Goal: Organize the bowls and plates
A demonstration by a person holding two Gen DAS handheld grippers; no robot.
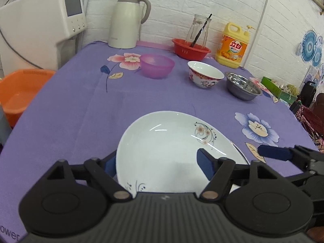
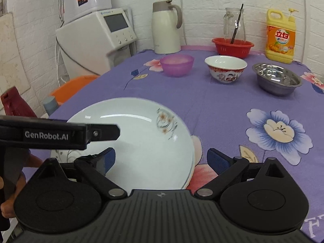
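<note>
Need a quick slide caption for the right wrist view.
Right gripper open astride the white plate's rim; purple, patterned and steel bowls wait behind.

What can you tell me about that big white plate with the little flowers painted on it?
The white plate looks like glossy glazed ceramic, shallow and round, with a brown-and-grey flower sprig painted on its inner slope and another small sprig near the close edge. It looks empty and clean, and reflects the light. It lies flat on the purple flowered tablecloth, nearest the cameras. A second rim peeking out beneath hints at another plate below. Both tools' open jaws straddle its edges; I cannot tell whether they touch it.
</note>
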